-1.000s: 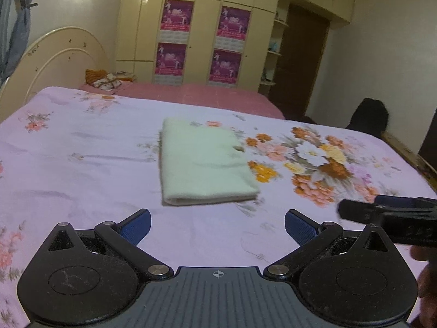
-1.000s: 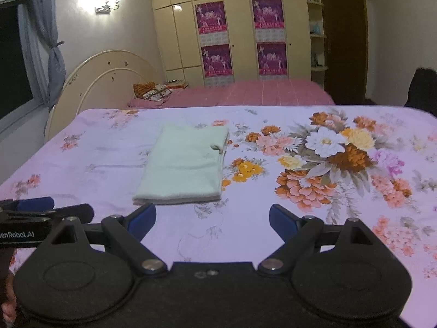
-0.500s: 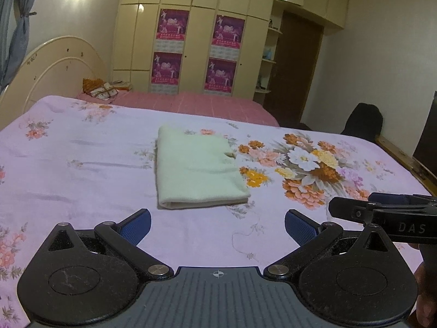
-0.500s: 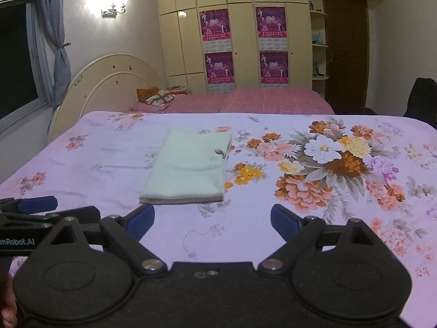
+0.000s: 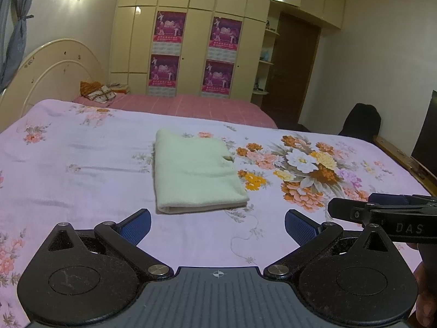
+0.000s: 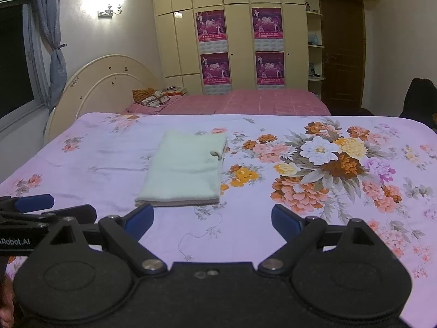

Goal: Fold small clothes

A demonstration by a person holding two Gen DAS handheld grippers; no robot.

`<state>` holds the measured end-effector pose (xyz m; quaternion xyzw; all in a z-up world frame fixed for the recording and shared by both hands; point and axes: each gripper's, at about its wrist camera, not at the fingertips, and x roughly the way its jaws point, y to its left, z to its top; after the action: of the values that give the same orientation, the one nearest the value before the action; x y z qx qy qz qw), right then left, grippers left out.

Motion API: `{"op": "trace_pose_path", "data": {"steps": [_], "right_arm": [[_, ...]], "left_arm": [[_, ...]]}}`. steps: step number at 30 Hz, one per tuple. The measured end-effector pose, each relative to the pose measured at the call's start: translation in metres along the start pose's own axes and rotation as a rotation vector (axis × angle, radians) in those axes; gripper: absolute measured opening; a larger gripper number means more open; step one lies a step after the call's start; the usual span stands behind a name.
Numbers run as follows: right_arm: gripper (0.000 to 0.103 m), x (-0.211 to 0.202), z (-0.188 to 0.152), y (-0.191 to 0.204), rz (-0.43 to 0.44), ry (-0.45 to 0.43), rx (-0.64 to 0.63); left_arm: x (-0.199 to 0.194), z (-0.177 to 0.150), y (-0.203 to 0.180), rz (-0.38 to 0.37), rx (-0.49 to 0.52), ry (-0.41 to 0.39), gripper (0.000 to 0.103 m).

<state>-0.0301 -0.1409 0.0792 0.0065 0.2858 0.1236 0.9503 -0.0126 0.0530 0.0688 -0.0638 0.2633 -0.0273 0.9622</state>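
A pale green garment (image 5: pixel 195 170), already folded into a neat rectangle, lies flat on the bed (image 5: pixel 82 169), on the lilac floral sheet just left of the large printed bouquet (image 5: pixel 308 169). Its layered edge faces the cameras, and a small tab or corner sticks out on its right side; what kind of garment it is cannot be told from here. The left claw (image 5: pixel 217 222) hangs above the near part of the sheet with its blue pads spread wide and nothing between them, well short of the cloth. The right claw (image 6: pixel 212 217) is in the same state, wide and empty, with the near edge of the cloth showing just beyond its left pad; in the left wrist view it appears from the side at the right edge. Neither claw touches the fabric. Judged from this, the folding of this piece looks finished or within one fold of it, and both claws stand clear. If another fold is wanted, the next move calls for bringing both claws down to the near corners, pinching all layers together, and carrying them over evenly. No other garment shows on the sheet.
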Motion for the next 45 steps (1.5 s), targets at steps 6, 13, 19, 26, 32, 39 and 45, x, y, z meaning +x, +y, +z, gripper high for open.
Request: {"op": "trace_pose_path", "data": {"steps": [6,13,19,26,32,39,45], "right_arm": [[0.093,0.000,0.001,0.000,-0.001,-0.001,-0.004],[0.093,0.004,0.004,0.003,-0.011,-0.004,-0.003],[0.093,0.005,0.006,0.007,-0.010,-0.016,0.002],[0.093,0.006,0.003,0.009,-0.011,-0.013,0.003],[0.093,0.007,0.003,0.010,-0.012,-0.014,0.001],[0.093,0.006,0.003,0.010,-0.014,-0.015,0.001],[0.093,0.007,0.002,0.011,-0.014,-0.015,-0.002]], "left_arm": [[0.002,0.003,0.004,-0.004,0.002,-0.006,0.103],[0.002,0.007,0.008,-0.005,0.012,-0.015,0.103],[-0.002,0.009,0.012,0.000,0.025,-0.024,0.103],[-0.003,0.008,0.014,0.001,0.026,-0.025,0.103],[-0.004,0.007,0.015,0.002,0.024,-0.026,0.103],[-0.005,0.006,0.020,0.000,0.018,-0.031,0.103],[-0.006,0.006,0.022,0.004,0.019,-0.032,0.103]]}}
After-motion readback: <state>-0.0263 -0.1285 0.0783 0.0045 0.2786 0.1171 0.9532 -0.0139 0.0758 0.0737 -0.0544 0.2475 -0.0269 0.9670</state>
